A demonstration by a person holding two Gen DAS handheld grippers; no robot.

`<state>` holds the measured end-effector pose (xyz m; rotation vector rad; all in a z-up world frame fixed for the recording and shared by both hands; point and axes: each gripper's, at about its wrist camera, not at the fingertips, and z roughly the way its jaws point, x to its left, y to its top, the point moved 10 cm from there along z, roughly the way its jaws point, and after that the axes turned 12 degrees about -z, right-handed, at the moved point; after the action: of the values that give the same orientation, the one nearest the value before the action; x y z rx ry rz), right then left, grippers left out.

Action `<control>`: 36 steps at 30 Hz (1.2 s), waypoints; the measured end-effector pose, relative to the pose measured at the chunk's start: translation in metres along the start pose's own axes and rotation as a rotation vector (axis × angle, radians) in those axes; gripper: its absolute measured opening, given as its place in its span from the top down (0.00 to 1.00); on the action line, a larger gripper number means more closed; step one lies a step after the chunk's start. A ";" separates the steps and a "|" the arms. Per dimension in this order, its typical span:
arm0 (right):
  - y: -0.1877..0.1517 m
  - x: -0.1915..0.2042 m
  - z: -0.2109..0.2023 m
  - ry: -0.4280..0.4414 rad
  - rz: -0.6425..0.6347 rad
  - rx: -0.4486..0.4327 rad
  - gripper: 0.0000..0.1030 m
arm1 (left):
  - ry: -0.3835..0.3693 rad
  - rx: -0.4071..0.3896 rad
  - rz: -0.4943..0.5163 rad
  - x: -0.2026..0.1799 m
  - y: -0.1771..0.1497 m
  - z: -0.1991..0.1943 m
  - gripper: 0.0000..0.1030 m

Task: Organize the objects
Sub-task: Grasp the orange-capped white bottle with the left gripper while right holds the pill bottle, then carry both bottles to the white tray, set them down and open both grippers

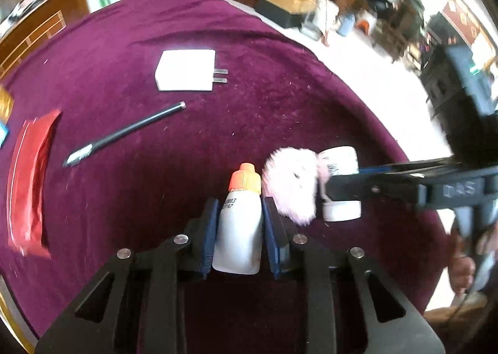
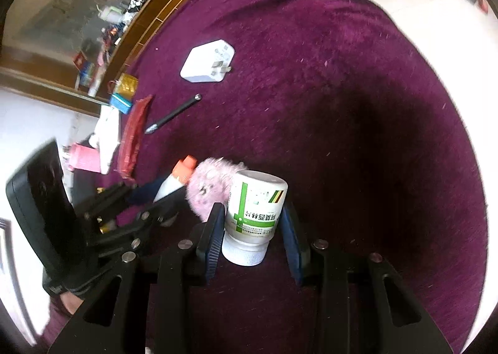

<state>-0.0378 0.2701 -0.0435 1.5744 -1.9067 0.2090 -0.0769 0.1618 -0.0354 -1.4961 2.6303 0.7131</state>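
Note:
My left gripper [image 1: 239, 214] is shut on a small white bottle with an orange cap [image 1: 241, 220], held over the purple cloth. My right gripper [image 2: 252, 220] is shut on a white pill bottle with a green label [image 2: 253, 217], held upside down, cap toward the camera. A pink fluffy pom-pom [image 1: 291, 184] lies on the cloth between the two bottles; it also shows in the right wrist view [image 2: 208, 189]. In the left wrist view the right gripper [image 1: 342, 189] comes in from the right, clamped on the pill bottle [image 1: 339, 164].
A white charger plug [image 1: 186, 73], a black pen [image 1: 124, 133] and a red packet [image 1: 29, 186] lie on the purple cloth [image 1: 140, 27]. A gold and blue box [image 2: 124, 92] sits near the cloth's left edge. Floor and furniture lie beyond the table edge.

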 end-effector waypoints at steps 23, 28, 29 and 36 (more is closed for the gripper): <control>-0.045 0.196 0.052 0.214 -0.233 0.097 0.69 | -0.037 -0.248 -0.507 0.121 -0.121 -0.172 0.76; -0.065 0.251 0.073 0.246 -0.305 0.144 0.68 | 0.046 -0.276 -0.634 0.182 -0.174 -0.206 0.75; -0.068 0.259 0.076 0.249 -0.313 0.152 0.68 | 0.063 -0.274 -0.657 0.193 -0.186 -0.210 0.75; -0.096 0.315 0.103 0.262 -0.380 0.210 0.68 | 0.144 -0.232 -0.766 0.243 -0.249 -0.216 0.75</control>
<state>-0.0096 -0.0660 0.0287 1.9101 -1.3933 0.4366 0.0397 -0.2288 0.0046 -2.4550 1.8157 0.8444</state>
